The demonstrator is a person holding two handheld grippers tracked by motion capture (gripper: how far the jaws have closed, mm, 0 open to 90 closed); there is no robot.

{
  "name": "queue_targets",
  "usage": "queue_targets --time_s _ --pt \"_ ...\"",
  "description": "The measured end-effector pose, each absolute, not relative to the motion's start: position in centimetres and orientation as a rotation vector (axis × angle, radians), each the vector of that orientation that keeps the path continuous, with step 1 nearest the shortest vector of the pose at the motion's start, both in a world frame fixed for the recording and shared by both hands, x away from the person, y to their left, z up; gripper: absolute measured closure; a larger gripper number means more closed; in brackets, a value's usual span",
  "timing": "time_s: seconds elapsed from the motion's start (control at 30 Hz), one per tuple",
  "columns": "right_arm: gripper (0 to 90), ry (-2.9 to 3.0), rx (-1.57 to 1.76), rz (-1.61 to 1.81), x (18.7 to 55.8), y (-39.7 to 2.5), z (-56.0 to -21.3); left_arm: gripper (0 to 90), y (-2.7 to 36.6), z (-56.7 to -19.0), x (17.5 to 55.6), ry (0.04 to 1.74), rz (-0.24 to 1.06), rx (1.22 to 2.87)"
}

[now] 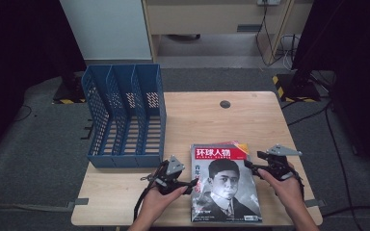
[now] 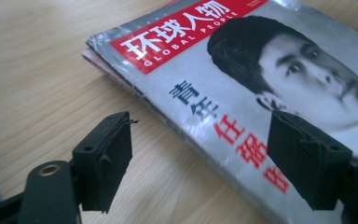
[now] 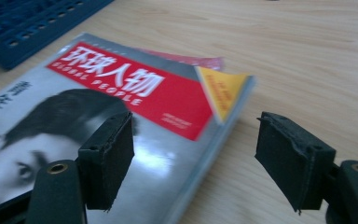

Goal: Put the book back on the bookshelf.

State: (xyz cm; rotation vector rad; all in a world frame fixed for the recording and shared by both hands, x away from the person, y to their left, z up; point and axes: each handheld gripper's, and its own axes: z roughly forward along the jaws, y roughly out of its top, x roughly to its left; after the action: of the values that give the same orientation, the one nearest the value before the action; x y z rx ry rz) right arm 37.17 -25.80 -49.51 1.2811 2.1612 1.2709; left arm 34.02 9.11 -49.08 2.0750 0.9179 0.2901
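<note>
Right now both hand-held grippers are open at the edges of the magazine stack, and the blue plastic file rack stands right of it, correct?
Not quite: the blue plastic file rack stands left of the magazine stack, as the high view shows. Both the left hand-held gripper and the right hand-held gripper are open at its edges.

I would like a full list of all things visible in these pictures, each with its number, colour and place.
magazine stack: top one grey with a red title band, at least one more beneath (red and yellow corners show), near edge of the table, right of centre
file rack: one, blue, three compartments, far left part of the table
table: one, light wood, a dark round hole near its far edge
cables: several, black, on the grey floor at right
left gripper: one, black, open, fingers astride the stack's left edge
right gripper: one, black, open, at the stack's right edge
hands: two, each holding a gripper
</note>
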Motion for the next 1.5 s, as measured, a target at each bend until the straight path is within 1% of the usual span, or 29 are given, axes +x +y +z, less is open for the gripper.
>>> queue_targets --time_s 0.1,0.13,0.17,0.2,0.23,0.27,0.3,0.4,0.47,0.57,0.7,0.73,0.83,1.07,1.23,1.33,1.5 --pt "24.6 2.184 1.272 1.277 37.1 -25.1 -49.7 19.0 8.6 -49.7 34.8 0.957 0.302 2.056" --pt "20.5 2.218 1.263 1.245 37.0 -24.5 -50.0 18.7 8.4 -50.5 34.9 0.964 0.273 2.023" --pt "20.5 2.218 1.263 1.245 37.0 -24.5 -50.0 18.7 8.4 -50.5 34.9 0.964 0.273 2.023" --pt "15.8 2.233 1.273 1.211 37.0 -24.3 -50.4 18.5 8.3 -50.8 34.8 0.962 0.27 2.041" --pt "15.8 2.233 1.273 1.211 37.0 -24.3 -50.4 18.5 8.1 -51.0 34.6 0.943 0.266 2.052" --pt "13.3 2.24 1.298 1.2 37.2 -24.3 -50.7 18.0 8.1 -51.3 34.2 0.934 0.23 2.038" --pt "12.8 2.236 1.317 1.192 37.3 -24.4 -50.9 18.1 8.1 -51.4 34.1 0.947 0.219 2.028" --pt "19.0 2.269 1.338 1.221 37.6 -24.6 -51.2 17.7 8.0 -51.7 34.1 0.957 0.177 2.016" --pt "19.4 2.288 1.348 1.237 37.6 -24.4 -51.3 16.9 8.0 -51.8 34.2 0.962 0.156 2.006" --pt "30.7 2.275 1.305 1.25 37.5 -24.5 -51.0 17.0 7.9 -51.9 34.2 0.958 0.145 2.005" --pt "28.9 2.298 1.269 1.225 37.4 -24.2 -51.0 17.9 8.0 -51.9 34.3 0.962 0.128 2.002" --pt "30.7 2.297 1.224 1.212 37.3 -24.0 -50.7 18.6 8.0 -51.9 34.2 0.964 0.11 2.001" --pt "31.1 2.296 1.183 1.223 37.1 -23.7 -50.4 18.5 8.1 -51.9 34.2 0.968 0.086 2.007" --pt "30.7 2.327 1.155 1.19 37.0 -23.0 -50.7 19.7 8.2 -51.1 33.8 0.972 0.103 2.05" --pt "31.8 2.346 1.143 1.196 37.0 -22.8 -50.7 24.8 8.7 -50.9 33.9 1.001 0.12 2.026" --pt "31.7 2.351 1.123 1.192 36.8 -22.6 -50.7 29.7 9.5 -50.6 34.2 1.036 0.107 1.954" --pt "30.6 2.35 1.13 1.195 36.9 -22.5 -50.8 33.6 9.6 -50.6 34.2 1.039 0.117 1.952"
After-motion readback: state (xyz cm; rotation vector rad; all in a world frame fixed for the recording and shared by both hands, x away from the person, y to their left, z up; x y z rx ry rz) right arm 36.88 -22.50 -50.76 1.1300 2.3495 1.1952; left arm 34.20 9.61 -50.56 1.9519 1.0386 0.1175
